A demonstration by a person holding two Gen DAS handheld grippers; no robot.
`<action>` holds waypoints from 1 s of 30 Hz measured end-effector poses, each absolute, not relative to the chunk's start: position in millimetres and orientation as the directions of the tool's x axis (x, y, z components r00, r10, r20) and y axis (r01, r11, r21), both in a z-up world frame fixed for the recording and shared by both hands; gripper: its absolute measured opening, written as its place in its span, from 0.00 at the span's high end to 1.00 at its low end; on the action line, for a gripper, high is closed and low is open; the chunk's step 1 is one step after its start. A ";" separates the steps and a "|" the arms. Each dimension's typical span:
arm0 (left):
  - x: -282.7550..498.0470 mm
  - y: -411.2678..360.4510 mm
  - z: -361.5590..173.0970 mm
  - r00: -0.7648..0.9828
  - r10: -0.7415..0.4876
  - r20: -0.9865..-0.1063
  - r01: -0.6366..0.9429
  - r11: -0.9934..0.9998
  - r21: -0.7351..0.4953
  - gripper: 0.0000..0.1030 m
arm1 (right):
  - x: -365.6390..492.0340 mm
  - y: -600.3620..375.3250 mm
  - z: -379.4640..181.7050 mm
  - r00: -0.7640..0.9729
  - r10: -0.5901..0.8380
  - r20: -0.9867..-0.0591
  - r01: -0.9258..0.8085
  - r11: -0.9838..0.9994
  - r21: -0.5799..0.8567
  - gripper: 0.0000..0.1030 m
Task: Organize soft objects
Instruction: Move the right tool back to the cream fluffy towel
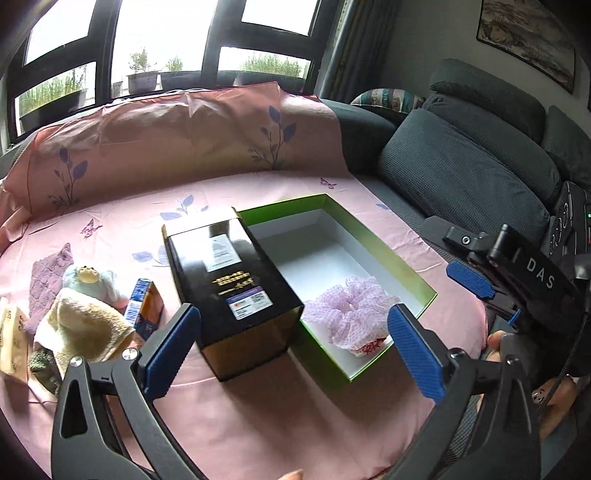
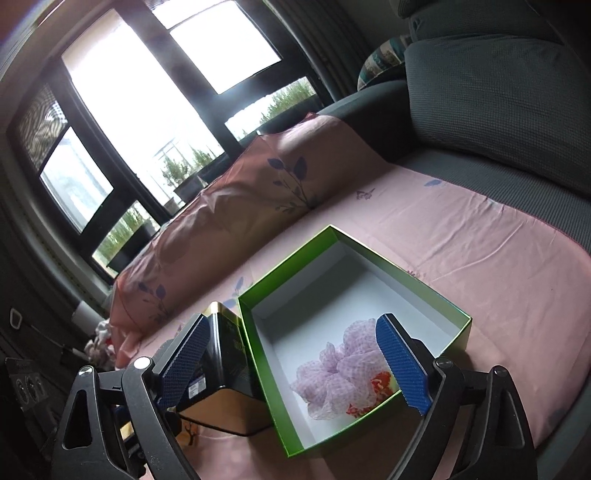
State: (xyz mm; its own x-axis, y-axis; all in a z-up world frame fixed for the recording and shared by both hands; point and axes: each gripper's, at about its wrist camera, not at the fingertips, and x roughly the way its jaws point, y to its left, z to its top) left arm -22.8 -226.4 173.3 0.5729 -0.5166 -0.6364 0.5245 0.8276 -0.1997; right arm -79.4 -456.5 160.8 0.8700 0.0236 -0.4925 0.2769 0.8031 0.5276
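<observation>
Pink floral sheet point(image 1: 258, 424) over grey sofa point(image 1: 461, 166), window point(image 1: 147, 44) behind, both tools point(image 1: 295, 347) point(image 2: 295, 369) wide open, empty.

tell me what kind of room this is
Probably a home living room: a grey sofa with back cushions, a big dark-framed window with potted plants outside, and a framed picture on the wall. A pink floral sheet covers the work surface.

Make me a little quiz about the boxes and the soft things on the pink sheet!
1. True or false: the pink mesh scrunchie lies inside the green box.
2. Which stands left of the green box: A) black box B) red bucket C) glass jar?
3. Fill in: the beige towel is ___ the green box.

Key: 1 true. 2 A. 3 outside. The left gripper and right gripper hold nothing.
</observation>
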 end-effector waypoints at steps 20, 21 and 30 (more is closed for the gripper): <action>-10.2 -1.0 80.1 0.683 -0.255 -0.684 0.155 0.966 -0.206 0.01 | -41.1 -308.3 177.1 0.825 0.308 -0.474 -0.075 0.891 0.449 0.06; -7.9 4.0 71.4 0.672 -0.267 -0.691 0.156 0.963 -0.220 0.01 | -36.4 -296.8 173.8 0.813 0.317 -0.488 -0.086 0.895 0.438 0.06; 3.9 47.2 54.0 0.644 -0.212 -0.735 0.005 0.962 -0.274 0.02 | 34.0 -183.2 139.2 0.711 0.295 -0.638 -0.203 0.955 0.216 0.06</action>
State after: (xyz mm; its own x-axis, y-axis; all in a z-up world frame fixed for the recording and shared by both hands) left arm 3.9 47.2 54.0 0.6439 -0.2124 -0.7350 0.0046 0.9618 -0.2739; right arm 34.0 -183.2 139.2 0.7110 0.2949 -0.6383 -0.2027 0.9552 0.2156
